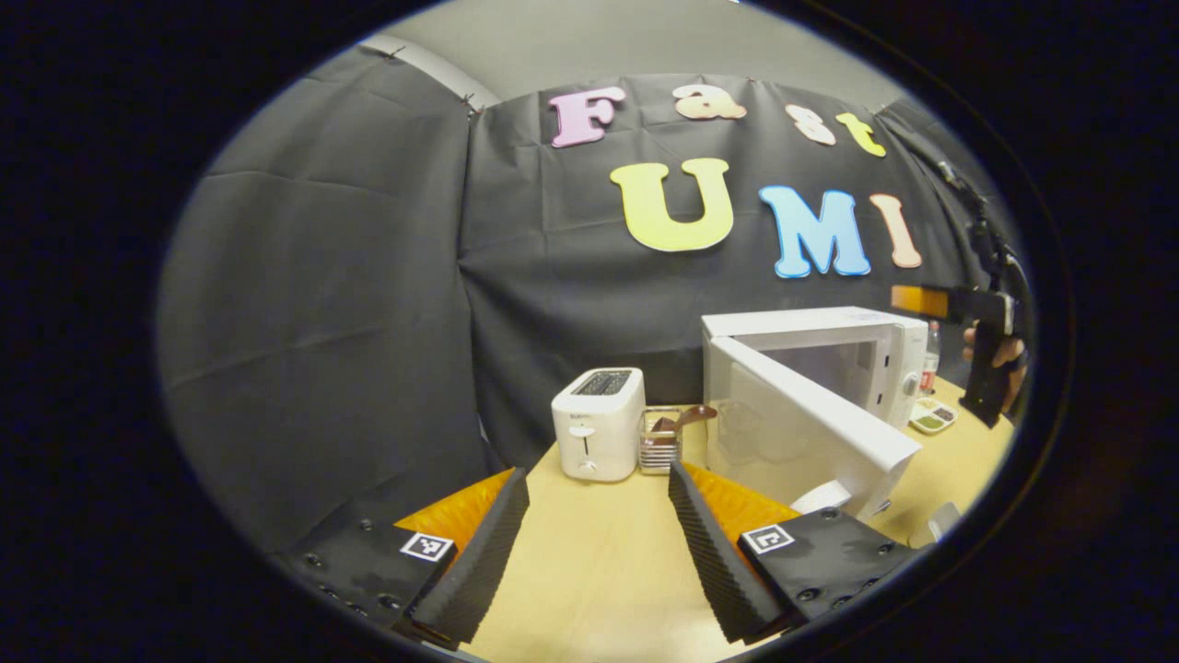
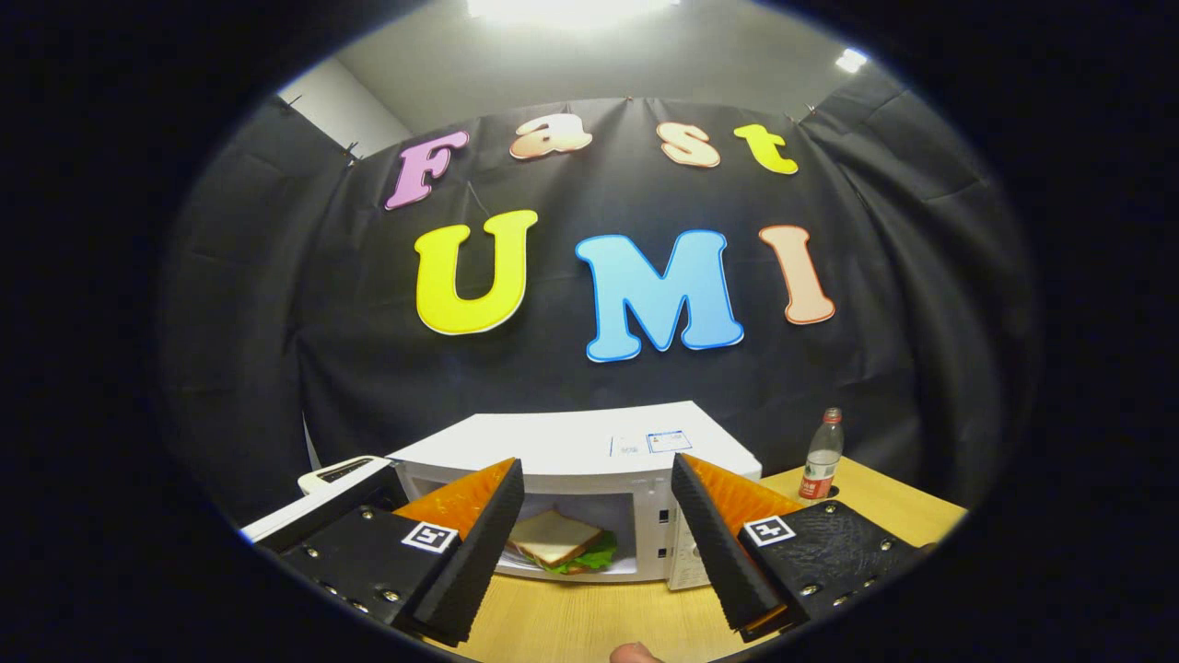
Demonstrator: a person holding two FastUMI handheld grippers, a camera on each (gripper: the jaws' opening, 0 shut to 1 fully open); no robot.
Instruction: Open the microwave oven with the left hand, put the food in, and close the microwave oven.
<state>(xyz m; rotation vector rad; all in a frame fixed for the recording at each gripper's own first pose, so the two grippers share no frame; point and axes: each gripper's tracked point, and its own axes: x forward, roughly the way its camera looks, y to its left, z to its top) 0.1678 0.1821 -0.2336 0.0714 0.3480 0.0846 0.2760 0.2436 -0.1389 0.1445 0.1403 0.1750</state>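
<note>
White microwave door (image 1: 811,428) swung wide, sandwich (image 2: 557,541) seen inside. Both jaws apart, nothing held. Risk: door clipped off-centre by left gripper (image 1: 594,543), microwave (image 2: 571,460) shoved across table (image 1: 599,571).

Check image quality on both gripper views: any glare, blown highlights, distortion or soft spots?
Right gripper view: ceiling light blown out at the top edge, the sandwich in the microwave evenly lit and sharp. Left gripper view: no glare, strong fisheye bending at the edges, the right gripper and the hand holding it squeezed against the right rim, the toaster crisp.
</note>
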